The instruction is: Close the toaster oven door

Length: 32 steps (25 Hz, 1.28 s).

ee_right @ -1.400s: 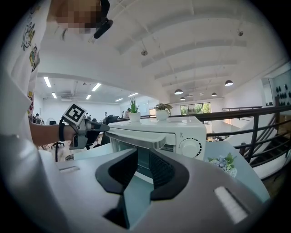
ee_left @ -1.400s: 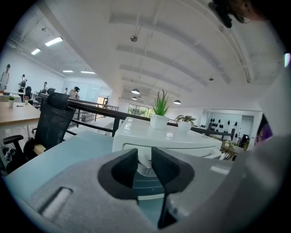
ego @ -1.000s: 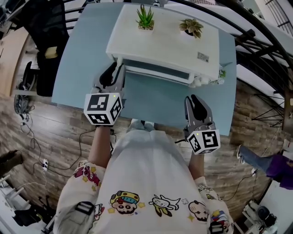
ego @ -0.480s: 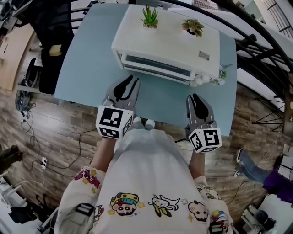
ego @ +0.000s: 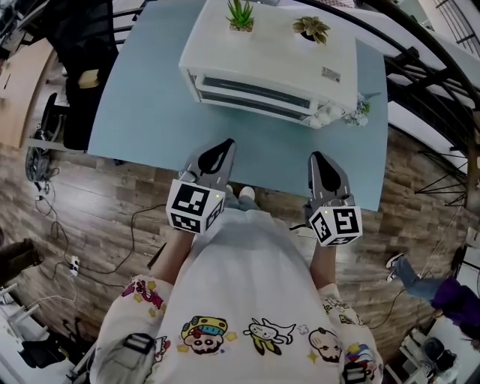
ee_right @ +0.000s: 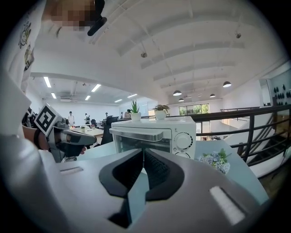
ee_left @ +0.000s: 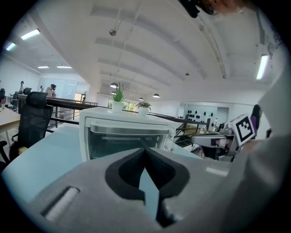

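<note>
While the white toaster oven point(ego: 270, 60) stands at the far part of the pale blue worktop point(ego: 142, 112), its glass door point(ego: 251, 91) is raised and lies flat against the front, so it is closed. The left tongs point(ego: 223, 146) are near the front edge of the worktop, well apart from the oven, and they point toward its left half. Their jaws have just been closing and are now clenched tip against tip, with nothing between them (the left gripper view shows only the worktop behind the small gap lower down). The right tongs point(ego: 319, 159) are held beside them at about the same level, also well apart from the oven, pointing toward the side with the round dials point(ee_right: 184, 141). Their jaws are pressed together too and hold nothing. On the oven's roof stand two small pots, a green spiky plant point(ego: 240, 13) on the left and a paler, brownish plant point(ego: 311, 28) to its right. A small bunch of flowers point(ego: 351, 112) lies on the worktop just beside the oven's right front corner. Under the worktop's near edge there is a wooden floor point(ego: 97, 202) with cables.
</note>
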Motion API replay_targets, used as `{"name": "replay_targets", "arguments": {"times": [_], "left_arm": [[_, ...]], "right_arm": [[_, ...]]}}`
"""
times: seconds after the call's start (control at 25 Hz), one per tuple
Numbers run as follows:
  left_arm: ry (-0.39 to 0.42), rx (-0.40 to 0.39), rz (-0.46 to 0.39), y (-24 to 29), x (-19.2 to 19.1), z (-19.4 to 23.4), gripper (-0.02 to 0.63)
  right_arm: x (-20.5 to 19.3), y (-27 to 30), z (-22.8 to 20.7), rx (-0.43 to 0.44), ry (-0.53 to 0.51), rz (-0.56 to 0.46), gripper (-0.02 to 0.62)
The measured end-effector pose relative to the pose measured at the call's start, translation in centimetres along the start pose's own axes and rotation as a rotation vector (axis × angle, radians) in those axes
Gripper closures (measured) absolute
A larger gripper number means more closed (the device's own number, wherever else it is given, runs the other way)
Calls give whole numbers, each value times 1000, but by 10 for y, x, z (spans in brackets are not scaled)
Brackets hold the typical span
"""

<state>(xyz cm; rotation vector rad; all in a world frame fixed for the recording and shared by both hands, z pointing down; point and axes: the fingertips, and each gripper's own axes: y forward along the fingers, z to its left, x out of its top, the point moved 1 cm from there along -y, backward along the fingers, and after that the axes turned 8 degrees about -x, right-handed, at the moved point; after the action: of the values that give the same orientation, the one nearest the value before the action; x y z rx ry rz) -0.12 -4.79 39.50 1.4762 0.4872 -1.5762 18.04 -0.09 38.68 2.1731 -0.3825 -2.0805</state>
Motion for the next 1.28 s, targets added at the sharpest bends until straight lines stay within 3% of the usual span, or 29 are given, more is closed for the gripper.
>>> {"name": "replay_targets", "arguments": {"times": [0.44, 1.28], "left_arm": [[-33, -36, -9, -3, -11, -4, 607], [-31, -22, -8, -6, -8, 8, 607]], "right_arm": [[-9, -12, -6, -25, 42, -3, 588], [-13, -4, 5, -13, 23, 27, 588]]}}
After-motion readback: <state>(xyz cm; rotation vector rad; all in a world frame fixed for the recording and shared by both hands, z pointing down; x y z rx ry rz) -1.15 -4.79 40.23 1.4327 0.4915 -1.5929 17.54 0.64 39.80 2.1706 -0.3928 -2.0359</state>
